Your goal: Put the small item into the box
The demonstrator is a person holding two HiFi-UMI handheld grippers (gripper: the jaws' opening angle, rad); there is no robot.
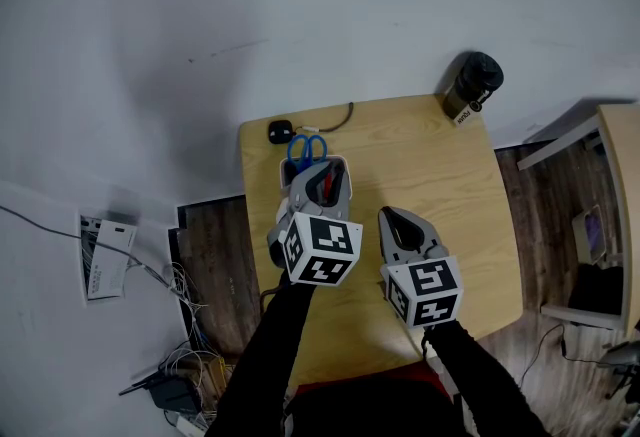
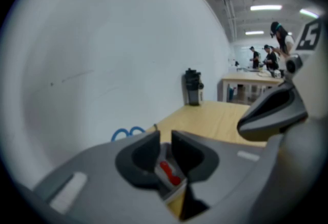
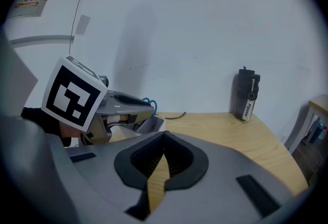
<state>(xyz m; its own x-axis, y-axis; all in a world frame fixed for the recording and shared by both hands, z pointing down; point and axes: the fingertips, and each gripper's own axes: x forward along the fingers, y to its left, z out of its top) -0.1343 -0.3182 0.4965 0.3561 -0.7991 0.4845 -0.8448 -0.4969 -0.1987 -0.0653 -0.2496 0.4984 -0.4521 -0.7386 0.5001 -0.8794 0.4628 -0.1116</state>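
Note:
A small white box stands near the back left of the wooden table. My left gripper hangs right over it, jaws a little apart. Through that gap, in the left gripper view, a small red item lies inside the box, below the jaw tips and not pinched. Blue scissor handles stick up from the box's far end. My right gripper hovers over the table to the right of the box, shut on nothing. From there I see the left gripper above the box.
A black bottle stands at the table's back right corner, close to the wall. A black puck with a cable lies behind the box. A second table stands at the right. Cables clutter the floor at the left.

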